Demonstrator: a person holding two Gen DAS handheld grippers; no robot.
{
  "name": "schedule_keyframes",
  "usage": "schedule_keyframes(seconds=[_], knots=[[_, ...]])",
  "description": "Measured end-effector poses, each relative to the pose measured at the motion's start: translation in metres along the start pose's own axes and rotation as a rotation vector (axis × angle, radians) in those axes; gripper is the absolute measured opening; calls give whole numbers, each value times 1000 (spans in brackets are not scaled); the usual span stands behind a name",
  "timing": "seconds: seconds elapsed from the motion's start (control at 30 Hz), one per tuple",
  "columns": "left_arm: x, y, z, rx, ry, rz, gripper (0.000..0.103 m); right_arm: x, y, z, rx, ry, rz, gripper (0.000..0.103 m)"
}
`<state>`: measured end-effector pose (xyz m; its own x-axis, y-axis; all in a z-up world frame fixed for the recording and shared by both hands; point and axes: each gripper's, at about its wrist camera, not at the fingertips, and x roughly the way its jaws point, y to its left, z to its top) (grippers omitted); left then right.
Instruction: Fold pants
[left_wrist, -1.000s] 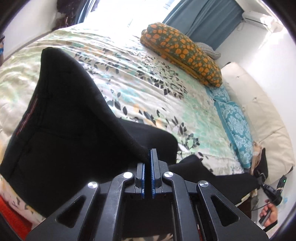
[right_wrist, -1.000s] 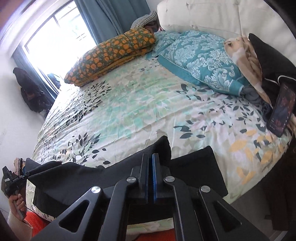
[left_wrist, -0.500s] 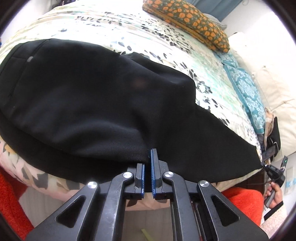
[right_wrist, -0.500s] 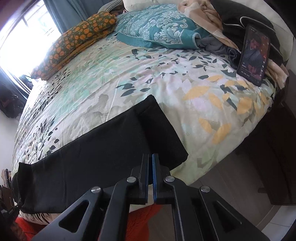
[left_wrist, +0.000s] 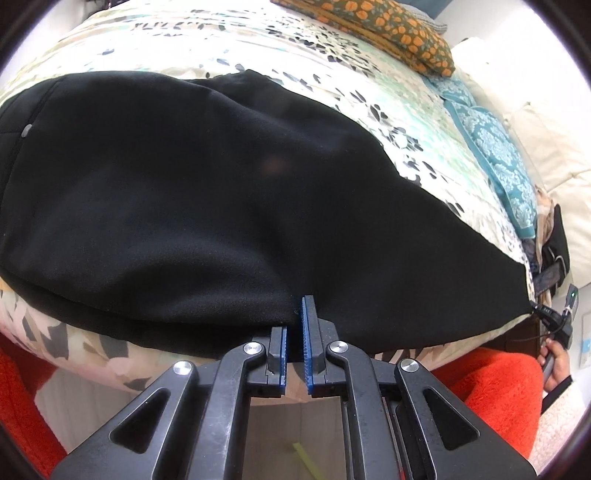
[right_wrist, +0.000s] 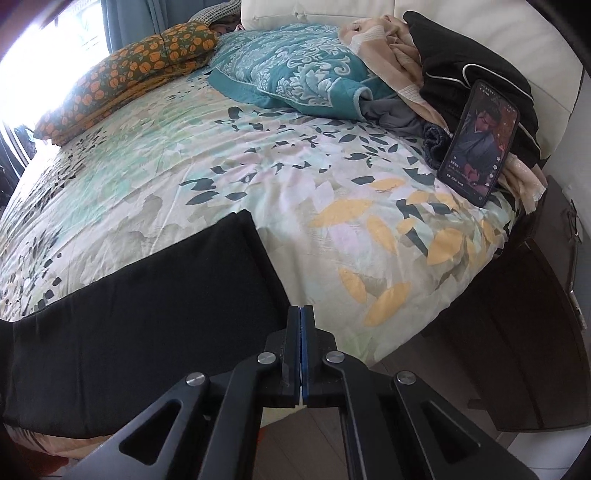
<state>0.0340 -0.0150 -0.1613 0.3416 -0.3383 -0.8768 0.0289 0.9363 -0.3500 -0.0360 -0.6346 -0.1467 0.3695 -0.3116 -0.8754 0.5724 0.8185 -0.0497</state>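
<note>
The black pants (left_wrist: 207, 192) are lying folded lengthwise along the near edge of the bed, on the leaf-print bedspread (right_wrist: 280, 177), with the waist end toward the left gripper and the leg hems (right_wrist: 255, 254) toward the right one. The left gripper (left_wrist: 298, 332) is sitting at the near hem of the cloth with its blue pads (left_wrist: 306, 325) parted by a narrow gap; a fold of black fabric is reaching just to the tips, and whether it is pinched there is hard to tell, though the grip looks barely released. The right gripper (right_wrist: 300, 347) is clenched tight, its tips just beside the corner of the leg end with no cloth visible between them. The risk here is judged to be the overhang: the near edge is drooping off the mattress, so any tug while backing away could be dragging the upper layer askew or sliding the whole garment toward the floor. A snagged thread on the left pads could be undoing the alignment, and the phone (right_wrist: 480, 144) propped against the clothes pile stands near enough to be toppled by a careless sweep.
</note>
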Motion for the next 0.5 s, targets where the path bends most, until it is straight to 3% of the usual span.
schedule_keyframes(seconds=[0.1, 0.17, 0.2, 0.23, 0.3, 0.33, 0.5], knots=[[0, 5, -6, 19, 8, 4, 7, 12, -11, -7, 35, 43, -5, 0], [0, 7, -7, 22, 11, -5, 8, 7, -14, -8, 58, 21, 0, 1], [1, 8, -8, 24, 15, -8, 8, 3, -15, -7, 77, 7, 13, 10], [1, 9, -9, 25, 20, -10, 8, 0, -14, -5, 90, -3, 22, 30], [1, 9, -10, 24, 25, -9, 11, -9, -8, 2, 94, -25, 31, 51], [2, 8, -11, 27, 27, -9, 12, -12, -5, 7, 88, -33, 58, 55], [3, 5, -12, 42, 27, 1, 13, -4, 12, 42, 15, 8, 133, 55]])
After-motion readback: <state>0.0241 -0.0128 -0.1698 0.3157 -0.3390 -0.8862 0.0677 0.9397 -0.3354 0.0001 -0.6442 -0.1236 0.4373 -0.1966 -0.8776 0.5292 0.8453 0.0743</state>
